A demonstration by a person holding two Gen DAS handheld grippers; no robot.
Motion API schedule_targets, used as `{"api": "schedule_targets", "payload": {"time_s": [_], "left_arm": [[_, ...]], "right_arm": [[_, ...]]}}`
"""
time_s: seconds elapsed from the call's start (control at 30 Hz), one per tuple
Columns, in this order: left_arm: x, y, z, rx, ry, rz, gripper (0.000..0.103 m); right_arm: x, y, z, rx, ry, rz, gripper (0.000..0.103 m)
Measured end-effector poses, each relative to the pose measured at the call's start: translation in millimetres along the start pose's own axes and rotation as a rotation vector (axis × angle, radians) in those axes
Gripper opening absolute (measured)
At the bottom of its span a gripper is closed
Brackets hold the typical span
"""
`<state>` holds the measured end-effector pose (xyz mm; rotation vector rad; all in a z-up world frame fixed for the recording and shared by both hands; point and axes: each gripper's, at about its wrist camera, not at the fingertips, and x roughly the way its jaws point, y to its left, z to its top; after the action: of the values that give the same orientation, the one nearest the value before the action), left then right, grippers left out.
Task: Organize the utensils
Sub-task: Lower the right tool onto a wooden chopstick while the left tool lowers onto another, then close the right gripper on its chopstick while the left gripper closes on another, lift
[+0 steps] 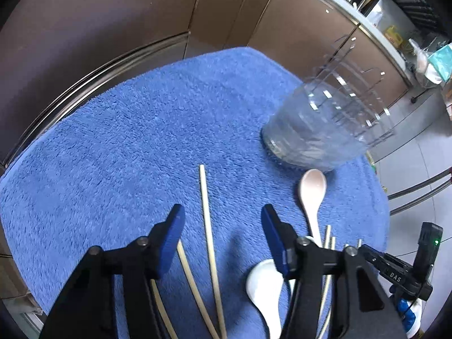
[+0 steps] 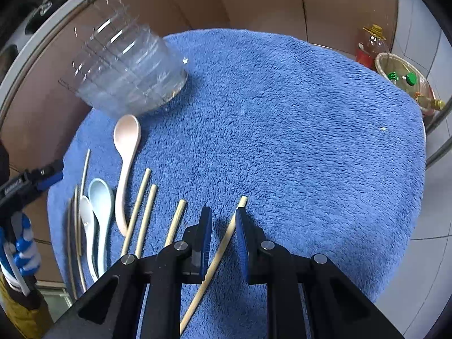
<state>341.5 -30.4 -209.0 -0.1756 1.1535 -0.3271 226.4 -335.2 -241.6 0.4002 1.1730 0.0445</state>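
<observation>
A clear plastic holder (image 1: 319, 130) stands at the edge of a blue towel (image 1: 141, 130); it also shows in the right wrist view (image 2: 132, 79). A pink spoon (image 1: 312, 192), a white spoon (image 1: 264, 285) and several wooden chopsticks lie on the towel. My left gripper (image 1: 223, 217) is open, its fingers on either side of one chopstick (image 1: 207, 226). My right gripper (image 2: 223, 220) is open with a narrow gap; a chopstick (image 2: 223, 243) lies between its fingers. The pink spoon (image 2: 127, 152), a light blue spoon (image 2: 101, 206) and a white spoon (image 2: 87, 220) lie to its left.
Brown cabinet fronts stand behind the towel. A basket of bottles (image 2: 406, 82) and an oil bottle (image 2: 370, 45) sit on the floor at the right. A cluttered counter (image 1: 395, 28) is at the far right. The left gripper shows at the left edge (image 2: 31, 180).
</observation>
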Motion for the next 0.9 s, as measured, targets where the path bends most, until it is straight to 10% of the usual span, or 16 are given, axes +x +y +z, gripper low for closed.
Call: {"api": "schedule_targets", "payload": {"time_s": [0.43, 0.67, 0.9], "left_arm": [[58.8, 1.5, 26.8, -0.03, 0.133, 0.079, 0.024], [63.2, -2.4, 29.3, -0.027, 0.11, 0.146, 0.005], [25.1, 0.3, 9.1, -0.026, 0.005, 0.039, 0.005]], "right_arm": [[7.6, -3.3, 5.9, -0.046, 0.036, -0.006, 0.013], [8.8, 3.6, 5.0, -0.048, 0.024, -0.019, 0.011], [-3.5, -0.5, 2.7, -0.023, -0.017, 0.015, 0.007]]}}
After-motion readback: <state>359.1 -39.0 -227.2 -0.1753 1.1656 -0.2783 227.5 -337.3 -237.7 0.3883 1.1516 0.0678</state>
